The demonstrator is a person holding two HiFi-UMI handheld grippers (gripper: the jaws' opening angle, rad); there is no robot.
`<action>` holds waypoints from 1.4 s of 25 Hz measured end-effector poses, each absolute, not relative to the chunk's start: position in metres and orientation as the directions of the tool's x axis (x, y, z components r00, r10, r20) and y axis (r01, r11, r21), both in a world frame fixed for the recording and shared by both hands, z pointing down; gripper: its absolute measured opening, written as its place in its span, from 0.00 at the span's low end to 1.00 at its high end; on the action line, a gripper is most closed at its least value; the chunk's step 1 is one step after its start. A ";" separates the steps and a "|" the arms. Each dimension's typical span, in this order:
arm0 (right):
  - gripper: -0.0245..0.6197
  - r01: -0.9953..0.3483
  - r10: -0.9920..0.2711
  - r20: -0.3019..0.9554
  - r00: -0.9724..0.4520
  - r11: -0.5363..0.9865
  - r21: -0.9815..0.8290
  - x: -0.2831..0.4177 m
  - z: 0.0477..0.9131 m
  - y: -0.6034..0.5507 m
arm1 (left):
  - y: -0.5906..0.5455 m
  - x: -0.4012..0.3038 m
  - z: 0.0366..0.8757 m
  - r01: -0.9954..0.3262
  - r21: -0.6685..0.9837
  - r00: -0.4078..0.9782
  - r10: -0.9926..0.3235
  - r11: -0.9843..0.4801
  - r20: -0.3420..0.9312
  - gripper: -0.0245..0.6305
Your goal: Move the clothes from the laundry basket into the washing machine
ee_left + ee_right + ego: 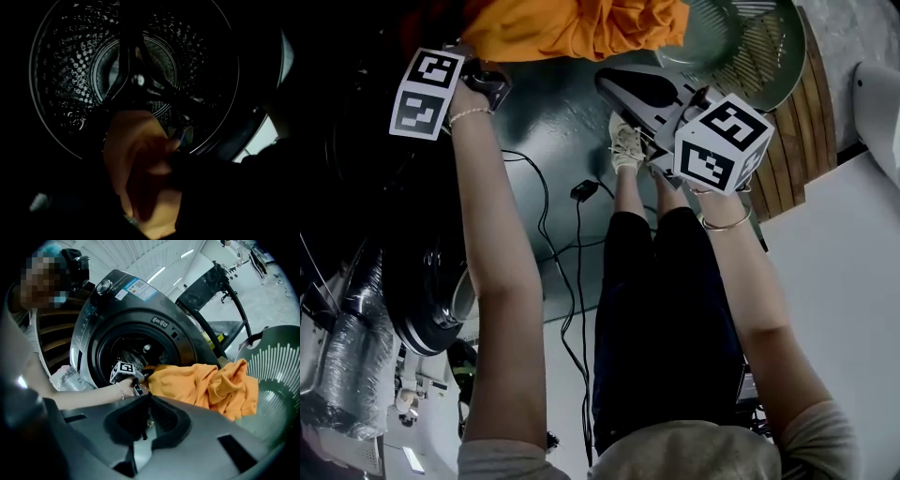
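Head view: the left gripper sits at 11 o'clock, its tip against a crumpled orange cloth garment at 12 o'clock. A green slatted plastic laundry basket lies at 1 o'clock, with the right gripper just below it.

Left gripper view: the jaws stand apart with orange cloth bunched between them at 6 o'clock. A perforated steel drum fills 12 o'clock.

Right gripper view: its jaws are pressed together, holding nothing. The garment stretches from the door opening of the dark grey front-loading washing machine at 9 o'clock to the basket at 3 o'clock.
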State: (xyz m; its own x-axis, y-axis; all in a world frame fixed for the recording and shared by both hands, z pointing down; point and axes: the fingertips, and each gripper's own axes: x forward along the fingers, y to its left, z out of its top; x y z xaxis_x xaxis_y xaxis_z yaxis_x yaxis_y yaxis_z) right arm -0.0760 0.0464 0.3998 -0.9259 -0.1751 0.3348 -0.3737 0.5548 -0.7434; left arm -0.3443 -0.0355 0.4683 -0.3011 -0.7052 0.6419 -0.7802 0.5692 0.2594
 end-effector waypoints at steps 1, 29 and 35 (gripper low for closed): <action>0.07 -0.375 -0.172 0.338 -0.925 0.552 -0.745 -0.075 0.400 0.049 | -0.028 -0.342 0.465 -0.772 0.269 -0.298 -0.701 0.576 0.648 0.56; 0.07 -0.384 -0.154 0.363 -0.919 0.556 -0.737 -0.068 0.416 0.051 | -0.030 -0.267 0.470 -0.718 0.550 -0.129 -0.858 0.428 0.498 0.18; 0.07 -0.379 -0.160 0.352 -0.922 0.560 -0.737 -0.071 0.408 0.048 | -0.092 -0.318 0.402 -0.862 0.376 -0.192 -0.905 0.341 0.380 0.10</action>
